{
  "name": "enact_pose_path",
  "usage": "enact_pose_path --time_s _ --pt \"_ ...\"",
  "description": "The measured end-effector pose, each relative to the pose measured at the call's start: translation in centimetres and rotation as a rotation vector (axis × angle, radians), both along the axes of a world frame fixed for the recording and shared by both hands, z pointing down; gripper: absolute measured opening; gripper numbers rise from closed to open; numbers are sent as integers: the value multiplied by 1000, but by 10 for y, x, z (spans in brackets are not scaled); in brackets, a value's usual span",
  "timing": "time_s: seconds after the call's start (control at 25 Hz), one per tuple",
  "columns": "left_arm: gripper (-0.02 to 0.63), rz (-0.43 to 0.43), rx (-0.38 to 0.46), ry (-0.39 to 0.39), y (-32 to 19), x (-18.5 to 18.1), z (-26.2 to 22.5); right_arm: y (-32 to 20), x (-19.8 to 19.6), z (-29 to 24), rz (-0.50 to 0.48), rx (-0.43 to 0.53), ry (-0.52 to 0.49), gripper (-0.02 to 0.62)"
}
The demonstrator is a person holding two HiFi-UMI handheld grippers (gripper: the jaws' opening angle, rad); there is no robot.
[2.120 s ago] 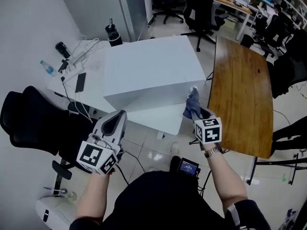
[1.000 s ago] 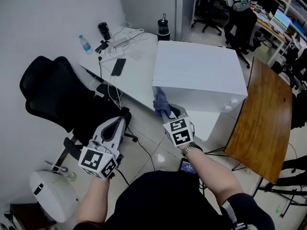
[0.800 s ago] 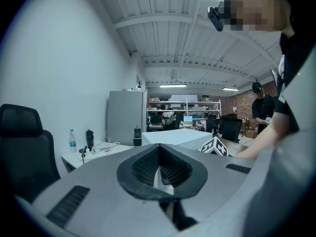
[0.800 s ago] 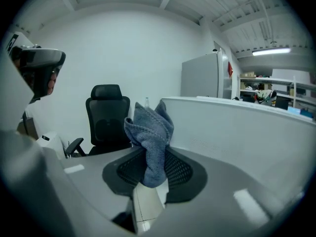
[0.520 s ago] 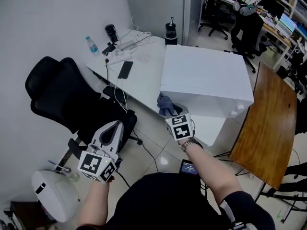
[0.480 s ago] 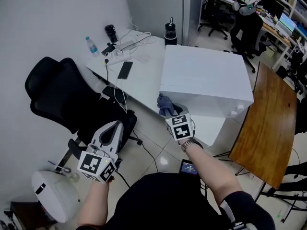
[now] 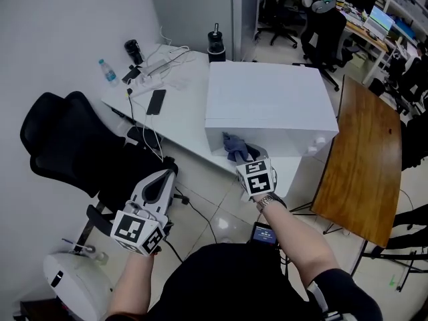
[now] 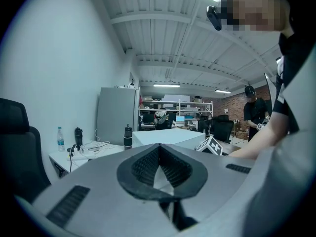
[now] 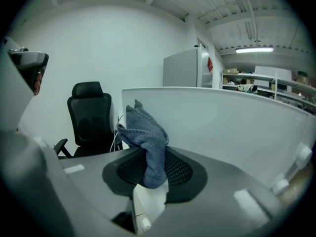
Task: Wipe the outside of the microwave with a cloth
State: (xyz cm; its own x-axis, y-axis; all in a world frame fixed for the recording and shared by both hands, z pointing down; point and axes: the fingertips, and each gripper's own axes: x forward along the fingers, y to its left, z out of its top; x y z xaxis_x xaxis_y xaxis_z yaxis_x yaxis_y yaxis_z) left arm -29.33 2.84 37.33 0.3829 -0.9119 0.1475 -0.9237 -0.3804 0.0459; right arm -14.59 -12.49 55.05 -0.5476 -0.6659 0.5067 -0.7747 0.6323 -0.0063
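The microwave (image 7: 267, 102) is a plain white box standing on the white table (image 7: 175, 116). Its near side fills the right gripper view as a pale wall, the microwave (image 9: 232, 127). My right gripper (image 7: 239, 154) is shut on a bunched blue-grey cloth (image 7: 234, 144), which lies against the microwave's front face near its left corner. That cloth (image 9: 145, 137) sticks up between the dark pads in the right gripper view. My left gripper (image 7: 159, 179) hangs low at the left over the floor, shut and holding nothing. In the left gripper view the left gripper (image 8: 159, 169) has its pads together.
A black office chair (image 7: 63, 149) stands left of the table. On the table's far end lie a phone (image 7: 156, 101), a power strip with cables (image 7: 150, 67), a water bottle (image 7: 105, 70) and a dark flask (image 7: 215, 44). A wooden tabletop (image 7: 361, 159) adjoins at the right.
My right gripper with the cloth has moved along the microwave's front, from its left corner a little rightward and lower. The head view has swung. The left gripper stays about where it was.
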Motion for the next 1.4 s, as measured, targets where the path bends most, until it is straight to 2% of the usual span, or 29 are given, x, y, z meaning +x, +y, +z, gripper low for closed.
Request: enact_pose_path --time_s 0.44,0.68,1.4 --pt "5 95 -5 22 -22 47 4 -14 101 3 165 -12 25 101" --pt "5 117 -3 20 -31 81 -1 -20 158 2 234 -18 25 100" --pt "5 128 -9 2 -32 190 -11 -24 282 0 286 -34 17 100"
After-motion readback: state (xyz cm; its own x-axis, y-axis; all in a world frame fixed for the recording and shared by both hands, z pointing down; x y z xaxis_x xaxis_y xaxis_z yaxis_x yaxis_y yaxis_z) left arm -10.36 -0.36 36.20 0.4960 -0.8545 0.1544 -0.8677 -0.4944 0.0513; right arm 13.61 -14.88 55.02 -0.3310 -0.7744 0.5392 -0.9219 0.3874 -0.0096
